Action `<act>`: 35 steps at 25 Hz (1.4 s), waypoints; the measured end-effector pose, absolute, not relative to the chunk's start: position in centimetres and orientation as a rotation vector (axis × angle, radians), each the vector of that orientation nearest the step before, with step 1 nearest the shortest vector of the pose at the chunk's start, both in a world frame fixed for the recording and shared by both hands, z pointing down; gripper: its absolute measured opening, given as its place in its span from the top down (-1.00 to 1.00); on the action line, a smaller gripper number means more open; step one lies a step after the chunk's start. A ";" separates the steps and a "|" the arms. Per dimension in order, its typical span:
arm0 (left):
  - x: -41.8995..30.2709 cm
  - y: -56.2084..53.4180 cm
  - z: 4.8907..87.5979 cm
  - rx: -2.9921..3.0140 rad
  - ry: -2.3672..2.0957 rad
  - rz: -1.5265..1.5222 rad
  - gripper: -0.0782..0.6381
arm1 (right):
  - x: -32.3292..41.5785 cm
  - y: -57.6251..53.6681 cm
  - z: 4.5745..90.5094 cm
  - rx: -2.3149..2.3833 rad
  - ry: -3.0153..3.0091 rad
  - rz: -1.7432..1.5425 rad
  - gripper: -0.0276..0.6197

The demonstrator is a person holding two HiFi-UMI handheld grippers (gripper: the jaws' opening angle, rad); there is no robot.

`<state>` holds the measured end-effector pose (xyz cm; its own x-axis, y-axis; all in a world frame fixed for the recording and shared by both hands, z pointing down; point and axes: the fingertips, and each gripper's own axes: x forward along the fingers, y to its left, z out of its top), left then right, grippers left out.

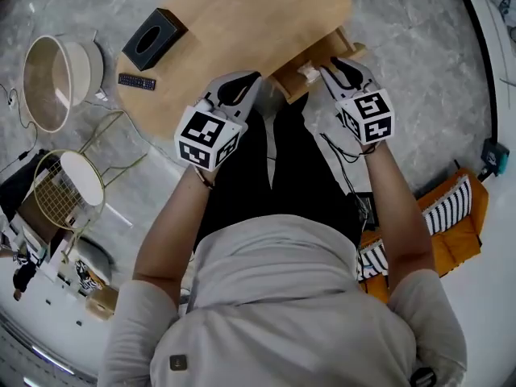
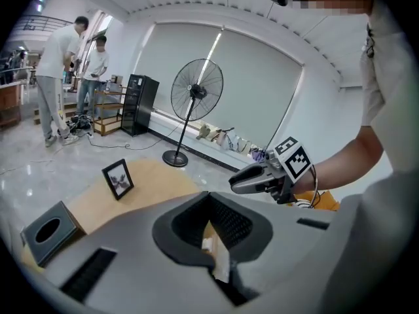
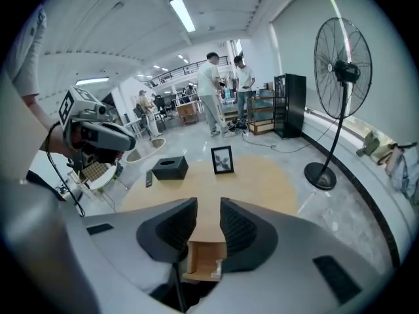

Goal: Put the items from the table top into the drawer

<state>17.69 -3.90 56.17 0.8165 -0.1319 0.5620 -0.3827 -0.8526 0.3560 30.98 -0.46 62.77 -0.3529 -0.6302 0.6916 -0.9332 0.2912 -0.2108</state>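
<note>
the table lies below both grippers, its open drawer under your right gripper, jaws apart, empty; the left gripper is clenched on nothing. you seem between items: tissue box, picture frame and remote sit beyond the left one, so next reach down for one

A black cuboid tissue box with an oval slot in its top stands on the light wooden, rounded surface, toward the left end in the head view. Just beside it, closer to the edge, a slim black remote control lies flat. A black-framed picture stands upright farther across the surface, well apart from both. Below the near edge a light wooden drawer is pulled out with its top open. A small white item lies inside it, too small to identify.
</note>
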 end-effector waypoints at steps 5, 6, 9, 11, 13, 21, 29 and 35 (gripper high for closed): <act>16.5 -3.9 50.0 2.576 -0.405 0.689 0.76 | 29.4 -1.8 54.9 1.410 -2.152 0.717 0.56; 16.4 -3.8 49.0 2.589 -0.405 0.681 0.76 | 29.2 -2.2 53.4 1.417 -2.163 0.691 0.56; 16.1 -3.7 45.8 2.629 -0.418 0.653 0.76 | 28.9 -2.8 49.0 1.439 -2.198 0.607 0.60; 15.9 -3.7 43.8 2.653 -0.439 0.624 0.76 | 28.6 -2.8 46.5 1.442 -2.219 0.551 0.63; 15.8 -3.9 41.8 2.673 -0.466 0.593 0.76 | 28.3 -2.6 44.4 1.433 -2.236 0.504 0.65; 15.8 -4.2 34.0 2.761 -0.584 0.440 0.76 | 28.4 -1.2 37.2 1.438 -2.296 0.351 0.78; 15.1 -3.2 31.2 2.794 -0.717 0.386 0.76 | 29.7 -0.7 32.8 1.453 -2.364 0.194 0.83; 15.3 -2.7 30.7 2.768 -0.837 0.342 0.76 | 30.3 -0.5 32.1 1.390 -2.425 0.163 0.83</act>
